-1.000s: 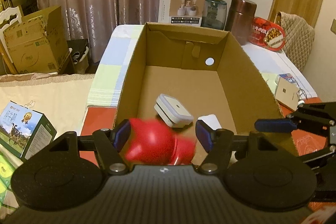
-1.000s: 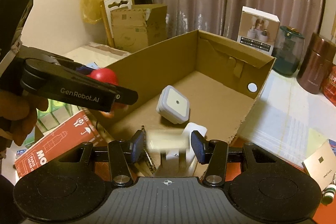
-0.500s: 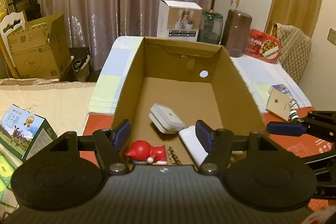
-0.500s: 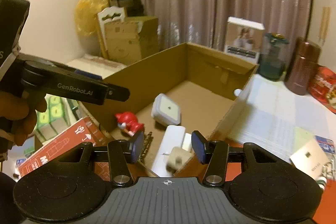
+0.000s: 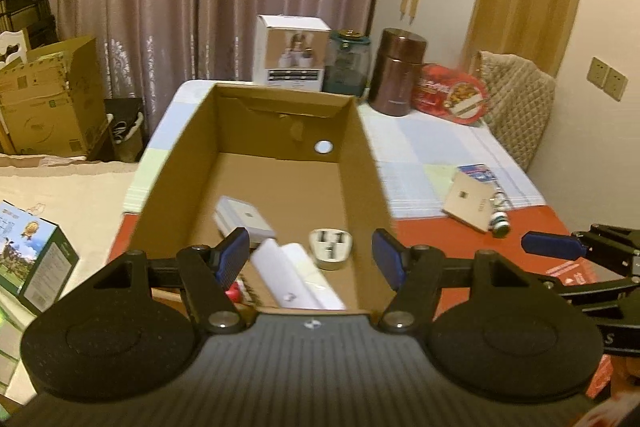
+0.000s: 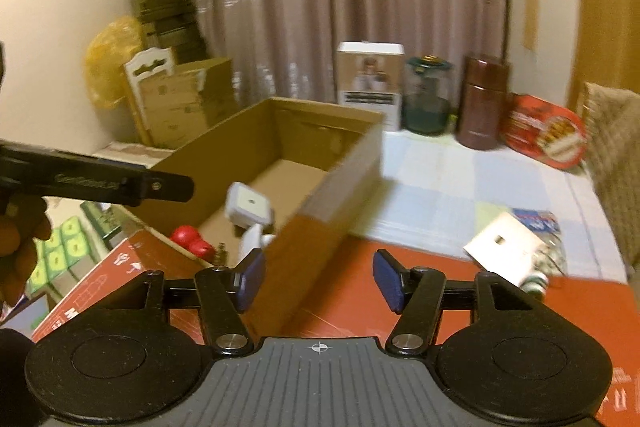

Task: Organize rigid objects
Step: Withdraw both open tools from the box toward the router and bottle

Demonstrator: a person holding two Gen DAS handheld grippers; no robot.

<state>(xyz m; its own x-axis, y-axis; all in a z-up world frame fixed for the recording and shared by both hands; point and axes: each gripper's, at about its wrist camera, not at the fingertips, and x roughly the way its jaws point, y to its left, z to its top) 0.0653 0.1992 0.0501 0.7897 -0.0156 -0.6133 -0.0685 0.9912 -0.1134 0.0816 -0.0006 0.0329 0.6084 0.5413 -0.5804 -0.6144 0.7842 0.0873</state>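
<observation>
Hovering above the near end of the cardboard box (image 5: 362, 163), the left gripper (image 5: 310, 259) has its fingers spread with nothing between them; the right gripper (image 6: 318, 281), likewise released and empty, points past the box wall toward the tan card (image 6: 506, 247) at right. Gathered low in the frame lie the white plug adapter (image 5: 331, 248), square white device (image 5: 243, 221), white bar (image 5: 298, 281) and red toy (image 6: 191, 241), apparently collected there for tidiness.

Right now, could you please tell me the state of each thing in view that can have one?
Left gripper: open, empty.
Right gripper: open, empty.
Cardboard box: open-topped, upright.
White plug adapter: in the box, prongs up.
Square white device: in the box, tilted.
Red toy: lying in the box.
Brown canister: upright, lid on.
</observation>
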